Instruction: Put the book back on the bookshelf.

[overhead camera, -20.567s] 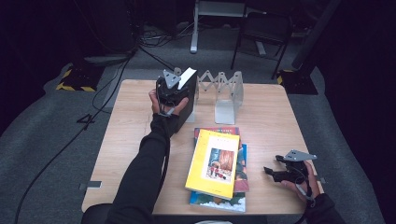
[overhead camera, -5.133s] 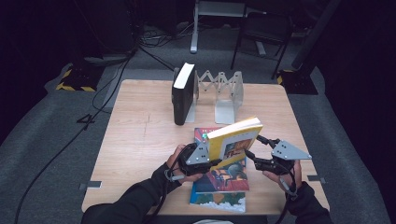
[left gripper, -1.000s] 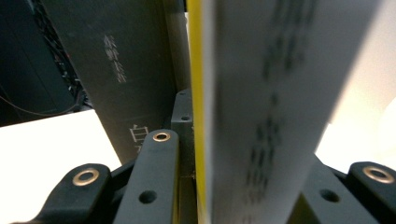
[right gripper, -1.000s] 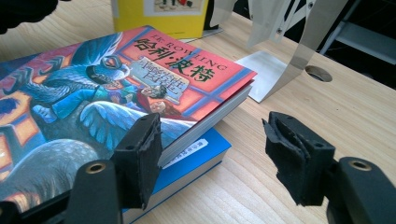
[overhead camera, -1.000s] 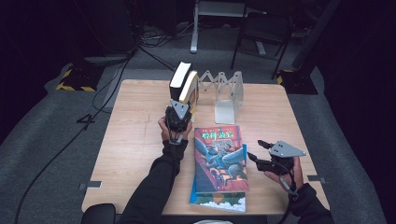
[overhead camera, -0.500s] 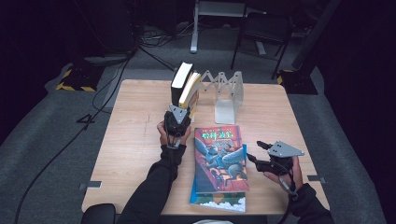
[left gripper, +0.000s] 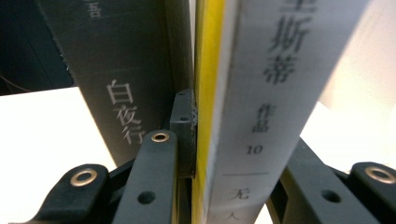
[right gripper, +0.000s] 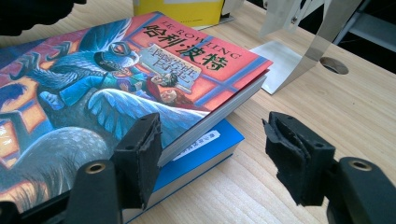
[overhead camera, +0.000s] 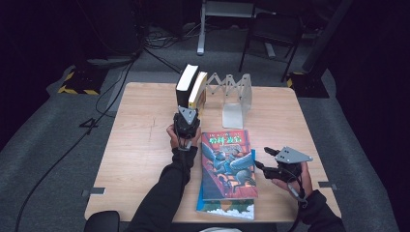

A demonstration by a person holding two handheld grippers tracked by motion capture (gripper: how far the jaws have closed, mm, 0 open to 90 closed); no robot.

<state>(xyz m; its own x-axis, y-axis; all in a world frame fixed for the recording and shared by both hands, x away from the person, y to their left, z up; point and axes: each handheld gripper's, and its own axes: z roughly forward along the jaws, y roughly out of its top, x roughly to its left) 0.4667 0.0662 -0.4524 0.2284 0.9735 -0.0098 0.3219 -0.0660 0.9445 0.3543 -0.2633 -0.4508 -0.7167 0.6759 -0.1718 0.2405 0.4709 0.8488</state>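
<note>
Standing upright at the table's far edge, yellow book (left gripper: 243,93) clamped by left gripper (overhead camera: 186,122), its base hidden, dark book (left gripper: 135,70) just beside, right gripper (right gripper: 210,154) held open, illustrated book (right gripper: 107,88) alongside.

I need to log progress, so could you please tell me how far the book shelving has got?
Done: a black book stands in the expanding rack. In hand: the left hand-held gripper clamps the yellow book upright beside it. Left: two stacked books, the red-covered book on the blue book; the right hand-held gripper waits open.
</note>
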